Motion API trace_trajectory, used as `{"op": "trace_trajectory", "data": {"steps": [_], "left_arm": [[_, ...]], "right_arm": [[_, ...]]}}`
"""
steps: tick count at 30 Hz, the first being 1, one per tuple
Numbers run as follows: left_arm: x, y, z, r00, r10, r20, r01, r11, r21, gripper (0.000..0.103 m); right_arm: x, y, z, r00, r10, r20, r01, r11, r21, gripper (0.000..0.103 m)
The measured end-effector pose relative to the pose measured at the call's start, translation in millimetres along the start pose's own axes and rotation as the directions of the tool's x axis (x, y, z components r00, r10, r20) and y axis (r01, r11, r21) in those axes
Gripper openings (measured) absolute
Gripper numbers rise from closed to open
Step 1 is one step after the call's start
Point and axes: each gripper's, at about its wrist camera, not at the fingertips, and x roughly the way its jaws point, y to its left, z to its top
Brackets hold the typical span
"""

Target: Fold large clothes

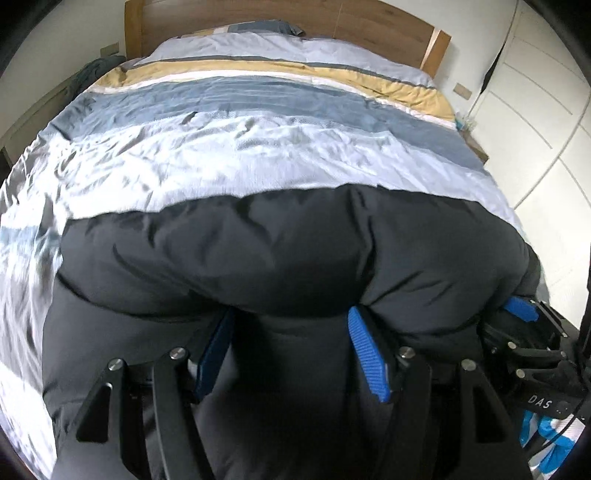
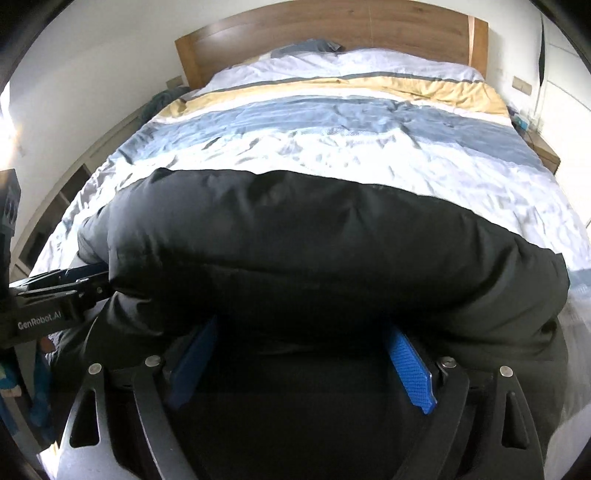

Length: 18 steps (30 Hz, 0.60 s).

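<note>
One bed (image 1: 258,147), striped duvet. One black puffer jacket (image 1: 258,251) bunched at its near edge. Two claws angled down side by side: left claw (image 1: 291,343) spread wide, jacket fold bulging between pads; right claw (image 2: 303,354) likewise, grip unclear.

Black puffy jacket (image 1: 258,251); duvet (image 1: 229,147) striped pale blue, grey-blue, white, mustard; brown wooden headboard (image 2: 332,29); blue gripper pads (image 1: 369,354).

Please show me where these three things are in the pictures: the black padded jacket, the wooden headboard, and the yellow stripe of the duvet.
black padded jacket (image 1: 258,254): left wrist view, on its puffy folded bulk.
wooden headboard (image 2: 332,29): right wrist view, on the middle panel.
yellow stripe (image 2: 443,90): right wrist view, on its right half.
</note>
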Motion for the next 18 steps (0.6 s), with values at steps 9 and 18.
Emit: {"op": "trace_trajectory", "data": {"steps": [9,18], "left_arm": [[48.9,5.0,48.9,0.997,0.037,-0.060,-0.038,0.999,-0.010,0.070],[78.4,28.5,51.9,0.993,0.031,-0.113,-0.037,0.998,-0.051,0.084]], "right_arm": [[45.4,-19.2,44.0,0.998,0.016,-0.067,-0.011,0.997,0.075,0.091],[62.8,-49.6,53.0,0.993,-0.006,-0.121,0.023,0.991,0.136,0.092]]}}
